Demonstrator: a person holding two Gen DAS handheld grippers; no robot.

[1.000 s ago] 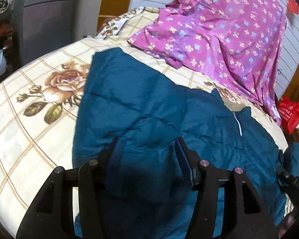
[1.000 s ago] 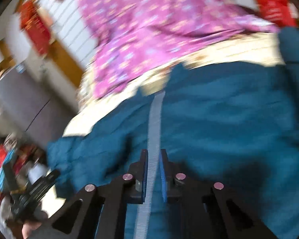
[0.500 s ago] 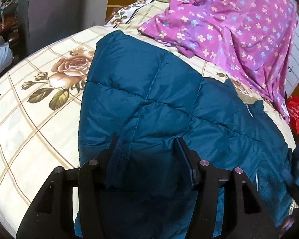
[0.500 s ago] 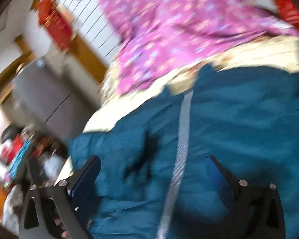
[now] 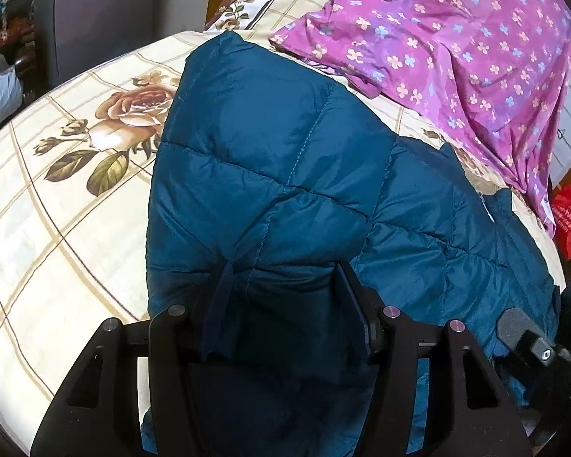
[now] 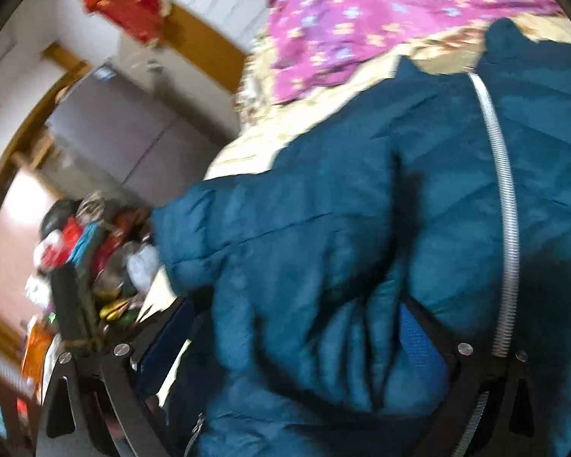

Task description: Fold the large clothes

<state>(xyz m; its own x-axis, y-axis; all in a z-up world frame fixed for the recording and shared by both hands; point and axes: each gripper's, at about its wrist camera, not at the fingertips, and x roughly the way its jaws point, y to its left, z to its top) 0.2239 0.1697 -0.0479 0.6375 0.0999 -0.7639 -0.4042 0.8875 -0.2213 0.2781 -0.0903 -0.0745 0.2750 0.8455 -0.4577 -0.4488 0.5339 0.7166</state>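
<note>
Teal down jacket (image 5: 285, 175) lies on the rose-print bedsheet (image 5: 57, 205), just beside a purple floral cloth (image 5: 456, 38). Left tongs (image 5: 283, 289) sit partly spread with a jacket fold bunched between the fingers (grip firmness unclear). Right tongs (image 6: 293, 327) are spread wide, straddling a jacket bulge near the zipper (image 6: 506, 198).

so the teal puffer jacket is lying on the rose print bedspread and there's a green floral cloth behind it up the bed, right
Not quite: the floral cloth is purple-pink, not green, as the left wrist view shows. The rest holds: the teal puffer jacket lies on the rose print bedspread, with that cloth behind it further up the bed.
</note>
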